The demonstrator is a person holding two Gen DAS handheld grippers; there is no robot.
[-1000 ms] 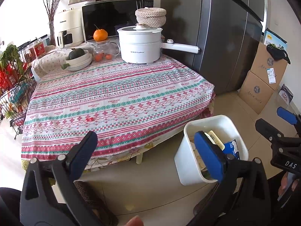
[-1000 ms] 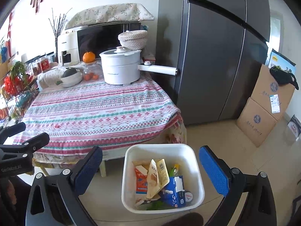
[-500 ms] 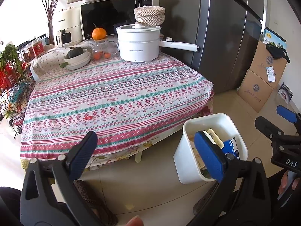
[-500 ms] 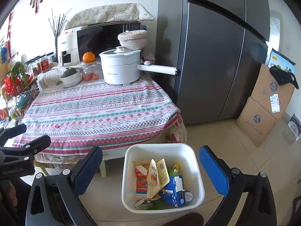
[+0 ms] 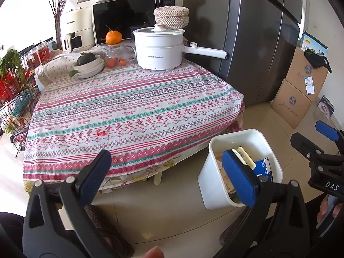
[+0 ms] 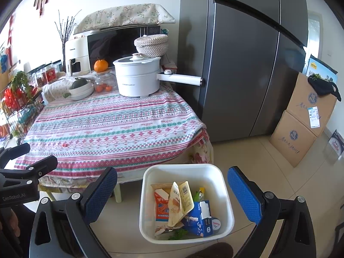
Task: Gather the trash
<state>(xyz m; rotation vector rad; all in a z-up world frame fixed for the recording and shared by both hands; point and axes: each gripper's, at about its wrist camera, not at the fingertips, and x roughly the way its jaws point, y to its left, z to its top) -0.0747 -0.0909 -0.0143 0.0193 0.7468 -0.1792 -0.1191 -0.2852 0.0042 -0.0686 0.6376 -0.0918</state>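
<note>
The white square plastic trash bin (image 6: 186,202) is standing on the tiled floor just beside the table corner, holding a tan snack wrapper (image 6: 179,202), a blue carton (image 6: 198,220) and other packets, exactly as in the earlier frames. The right gripper (image 6: 172,195) is hovering above the bin with its blue-padded jaws spread wide and empty, unchanged, while the left gripper (image 5: 166,177) is likewise gaping empty. In the left view the striped patterned tablecloth (image 5: 133,109) is sitting slightly lower than a second ago, and a small red scrap (image 5: 101,132) is lying on it.
</note>
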